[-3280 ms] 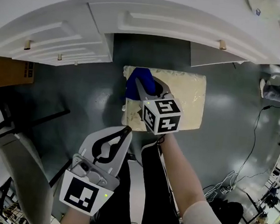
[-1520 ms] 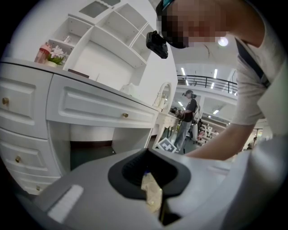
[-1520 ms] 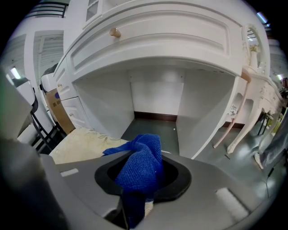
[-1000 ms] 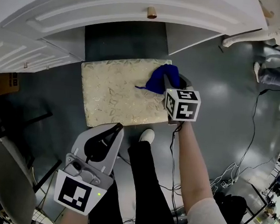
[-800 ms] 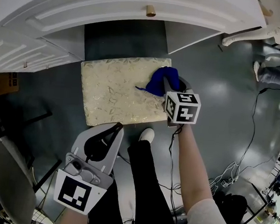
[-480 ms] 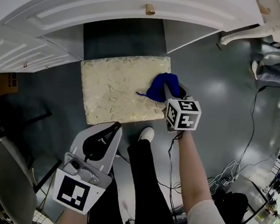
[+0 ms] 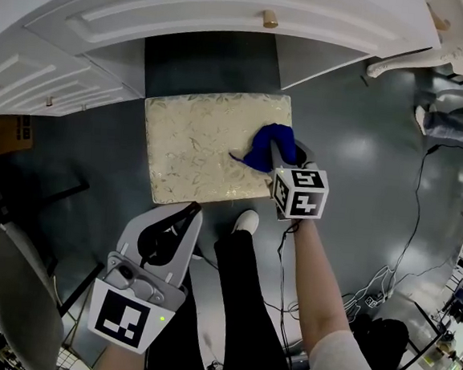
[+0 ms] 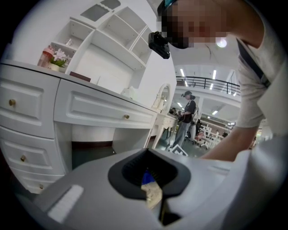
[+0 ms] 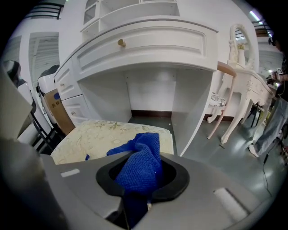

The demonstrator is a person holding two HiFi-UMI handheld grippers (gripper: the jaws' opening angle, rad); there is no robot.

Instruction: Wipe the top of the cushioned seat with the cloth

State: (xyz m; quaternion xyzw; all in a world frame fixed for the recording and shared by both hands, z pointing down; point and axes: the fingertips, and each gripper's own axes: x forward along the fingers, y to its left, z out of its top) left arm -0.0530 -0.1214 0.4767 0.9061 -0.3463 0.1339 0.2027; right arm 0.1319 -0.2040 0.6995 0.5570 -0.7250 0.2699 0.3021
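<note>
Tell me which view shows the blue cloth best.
Right gripper view: the cloth fills the centre, weave visible, clamped in the right gripper. Head view shows it small on the seat; left gripper view, only a sliver.

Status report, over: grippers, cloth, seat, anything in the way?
Right gripper shut on blue knitted cloth, cloth on right side of cream patterned cushioned seat. Left gripper shut, empty, short of seat's near edge. Nothing else on seat.

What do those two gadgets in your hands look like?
The left gripper and right gripper are pale grey plastic shells with black-lined jaws. Each carries a white cube with black square markers; a green light glows on the left one. A short light sleeve covers the right upper arm.
</note>
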